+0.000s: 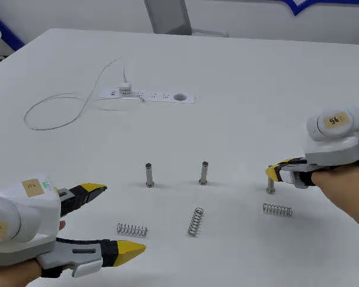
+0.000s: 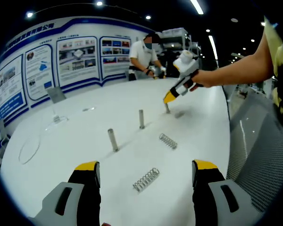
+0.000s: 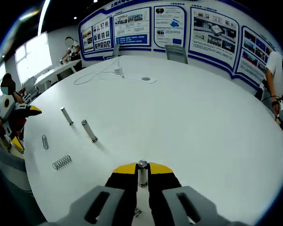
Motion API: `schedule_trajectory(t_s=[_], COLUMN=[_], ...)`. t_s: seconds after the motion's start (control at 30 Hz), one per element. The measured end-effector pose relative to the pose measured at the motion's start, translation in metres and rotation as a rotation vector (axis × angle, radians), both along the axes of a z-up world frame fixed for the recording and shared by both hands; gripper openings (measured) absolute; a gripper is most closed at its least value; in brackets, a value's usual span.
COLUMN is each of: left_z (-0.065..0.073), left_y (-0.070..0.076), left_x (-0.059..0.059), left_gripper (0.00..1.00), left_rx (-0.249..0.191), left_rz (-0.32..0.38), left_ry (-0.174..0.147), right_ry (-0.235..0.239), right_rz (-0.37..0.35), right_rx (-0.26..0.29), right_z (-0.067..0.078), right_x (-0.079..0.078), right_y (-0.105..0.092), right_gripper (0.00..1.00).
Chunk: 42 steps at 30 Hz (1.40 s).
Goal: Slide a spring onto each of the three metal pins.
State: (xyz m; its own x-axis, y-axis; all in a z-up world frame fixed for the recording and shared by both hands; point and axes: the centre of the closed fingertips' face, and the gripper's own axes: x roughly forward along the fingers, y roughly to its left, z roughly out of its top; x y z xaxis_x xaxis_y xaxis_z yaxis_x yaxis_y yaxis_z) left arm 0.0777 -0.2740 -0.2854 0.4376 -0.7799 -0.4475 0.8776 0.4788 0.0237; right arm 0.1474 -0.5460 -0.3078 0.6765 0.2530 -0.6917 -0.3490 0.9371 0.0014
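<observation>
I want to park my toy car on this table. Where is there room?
Bare table lies between the power strip and the row of pins, and right of the strip. Up front it is crowded: three pins, three springs, the open left claw, and the right claw shut on the right pin.

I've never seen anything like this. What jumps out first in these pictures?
Three short steel pins stand upright in a row on the white table, three bare coil springs lying flat before them. The right gripper, black with yellow tips, is shut on the right-hand pin; the left gripper hangs open near the leftmost spring.
</observation>
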Motion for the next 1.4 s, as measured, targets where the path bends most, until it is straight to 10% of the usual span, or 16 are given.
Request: schedule_trajectory(t_s=[1.4], left_z=[0.002], left_y=[-0.003], left_x=[-0.002], left_gripper=[0.82], left_rx=[-0.002], left_rz=[-0.005], left_ry=[-0.007], right_ry=[-0.121], right_rz=[0.054], right_rx=[0.006], right_z=[0.030], right_x=[-0.009], right_y=[0.002], right_gripper=[0.15])
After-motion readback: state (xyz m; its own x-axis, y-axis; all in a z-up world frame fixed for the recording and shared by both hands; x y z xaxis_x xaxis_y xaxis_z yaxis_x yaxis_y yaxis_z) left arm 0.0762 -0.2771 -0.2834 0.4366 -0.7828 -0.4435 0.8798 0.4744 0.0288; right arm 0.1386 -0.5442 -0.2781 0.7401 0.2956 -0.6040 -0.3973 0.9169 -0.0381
